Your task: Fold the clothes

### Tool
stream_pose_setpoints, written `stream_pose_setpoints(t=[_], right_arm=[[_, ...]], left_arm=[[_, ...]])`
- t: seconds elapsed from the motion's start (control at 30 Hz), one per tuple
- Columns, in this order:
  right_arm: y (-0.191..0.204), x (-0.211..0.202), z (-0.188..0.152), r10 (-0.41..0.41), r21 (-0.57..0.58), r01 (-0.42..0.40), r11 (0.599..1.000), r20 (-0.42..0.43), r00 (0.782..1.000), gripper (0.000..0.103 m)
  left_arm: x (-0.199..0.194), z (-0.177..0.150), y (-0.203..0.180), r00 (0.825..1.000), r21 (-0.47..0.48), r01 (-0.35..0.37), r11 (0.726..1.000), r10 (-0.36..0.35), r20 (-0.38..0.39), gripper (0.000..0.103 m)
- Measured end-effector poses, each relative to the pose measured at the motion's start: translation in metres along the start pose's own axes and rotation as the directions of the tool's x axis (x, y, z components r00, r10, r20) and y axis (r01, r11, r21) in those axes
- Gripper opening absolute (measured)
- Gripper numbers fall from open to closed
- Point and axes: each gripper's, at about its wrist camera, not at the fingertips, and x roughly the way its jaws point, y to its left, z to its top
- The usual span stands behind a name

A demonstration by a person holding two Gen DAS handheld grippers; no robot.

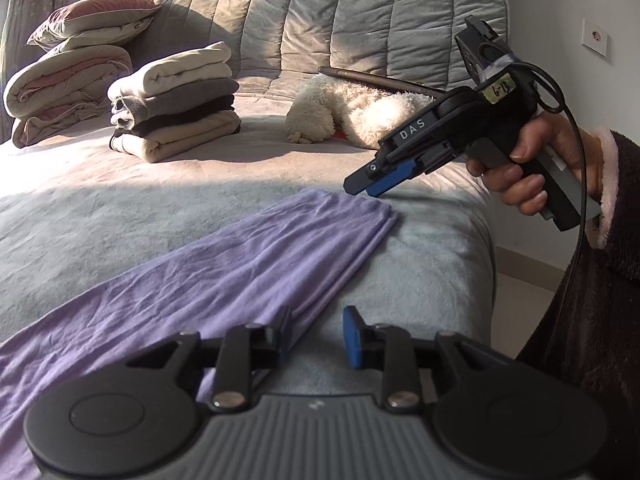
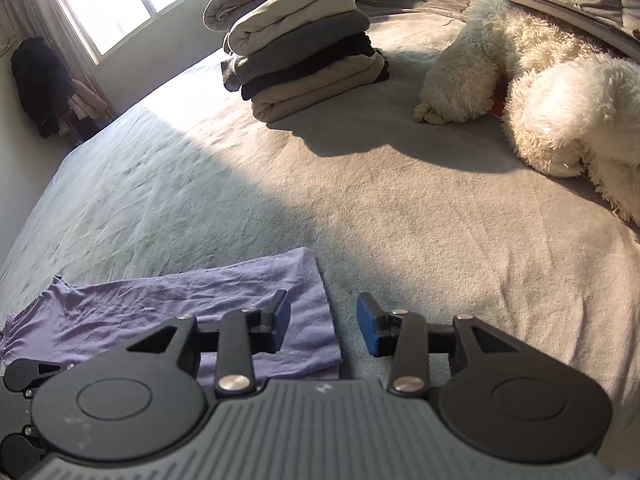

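Note:
A lilac garment [image 1: 248,264] lies flat on the grey bed as a long folded strip running from lower left to its end near the bed's right edge. My left gripper [image 1: 318,336] hovers open over the strip's near long edge, its left finger above the cloth and its right finger above the bedcover. A hand holds my right gripper [image 1: 360,186] just above the strip's far end corner. In the right wrist view the right gripper [image 2: 323,326] is open and empty, straddling the end edge of the lilac garment [image 2: 192,308].
A stack of folded clothes [image 1: 176,108] [image 2: 304,48] sits further back on the bed, with folded quilts and a pillow [image 1: 68,76] behind it. A white fluffy item [image 1: 360,116] [image 2: 540,92] lies at the back right. The bed's edge [image 1: 488,248] drops off on the right.

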Motion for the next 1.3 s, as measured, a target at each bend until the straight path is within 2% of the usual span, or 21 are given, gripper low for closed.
stream_pose_setpoints(t=[0.1,0.27,0.43,0.57,0.63,0.7,0.77,0.8,0.83,0.9,1.0,1.07,1.13,1.2,1.23,1.27,1.3], right_arm=[[0.003,0.008,0.0,-0.01,-0.014,0.011,1.0,0.019,1.0,0.042],[0.012,0.022,-0.002,-0.003,-0.081,0.007,0.997,0.041,0.999,0.043],[0.028,0.029,-0.007,-0.057,-0.196,0.068,0.978,0.06,0.997,0.043],[0.021,0.029,-0.002,-0.032,-0.163,0.041,0.986,0.052,0.998,0.04],[0.016,0.03,0.001,-0.007,-0.13,0.014,0.991,0.05,0.999,0.038],[0.014,0.033,0.002,0.015,-0.119,-0.009,0.993,0.051,0.999,0.038],[0.013,0.035,0.003,0.029,-0.124,-0.023,0.992,0.054,0.998,0.037],[0.015,0.035,0.002,0.029,-0.143,-0.02,0.989,0.057,0.998,0.028],[0.015,0.035,0.002,0.035,-0.15,-0.026,0.988,0.057,0.998,0.007],[0.017,0.032,0.001,0.038,-0.144,-0.028,0.989,0.064,0.997,0.004],[0.024,0.021,0.001,-0.022,-0.178,0.039,0.983,0.095,0.995,0.003],[0.029,0.017,0.0,-0.072,-0.208,0.092,0.974,0.1,0.992,0.003],[0.028,0.027,-0.002,-0.112,-0.21,0.12,0.97,0.048,0.993,0.003],[0.031,0.031,-0.003,-0.131,-0.231,0.139,0.963,0.049,0.99,0.004],[0.033,0.03,-0.002,-0.133,-0.235,0.141,0.962,0.051,0.99,0.006],[0.034,0.029,-0.001,-0.131,-0.235,0.139,0.962,0.051,0.99,0.007],[0.035,0.028,0.001,-0.121,-0.229,0.13,0.965,0.051,0.991,0.013]], left_arm=[[0.005,-0.002,-0.003,0.999,0.027,-0.032,0.999,0.032,0.003,0.042],[0.02,0.001,-0.019,0.995,0.081,-0.097,0.992,0.097,0.005,0.042],[0.034,0.012,-0.05,0.976,0.189,-0.217,0.958,0.216,0.024,0.042],[0.049,0.02,-0.071,0.968,0.253,-0.244,0.936,0.249,0.01,0.038],[0.059,0.023,-0.076,0.962,0.256,-0.265,0.93,0.273,0.005,0.036],[0.066,0.029,-0.075,0.96,0.205,-0.274,0.939,0.282,-0.007,0.034],[0.069,0.033,-0.073,0.961,0.131,-0.271,0.954,0.275,-0.014,0.02],[0.07,0.035,-0.072,0.963,0.092,-0.268,0.959,0.27,-0.016,0.003],[0.071,0.037,-0.071,0.964,0.054,-0.264,0.963,0.265,-0.017,0.001],[0.066,0.04,-0.072,0.968,-0.004,-0.251,0.968,0.251,0.009,0.001],[0.054,0.043,-0.078,0.973,-0.037,-0.223,0.974,0.225,0.054,0.001],[0.056,0.04,-0.077,0.981,-0.062,-0.19,0.98,0.192,0.031,0.001],[0.066,0.034,-0.072,0.985,-0.092,-0.172,0.981,0.171,-0.025,0.002],[0.068,0.03,-0.067,0.988,-0.121,-0.154,0.981,0.153,-0.021,0.003],[0.066,0.029,-0.065,0.99,-0.138,-0.142,0.98,0.141,-0.014,0.005],[0.062,0.03,-0.062,0.992,-0.16,-0.123,0.979,0.124,-0.01,0.013],[0.057,0.031,-0.057,0.995,-0.185,-0.102,0.978,0.103,-0.004,0.027]])
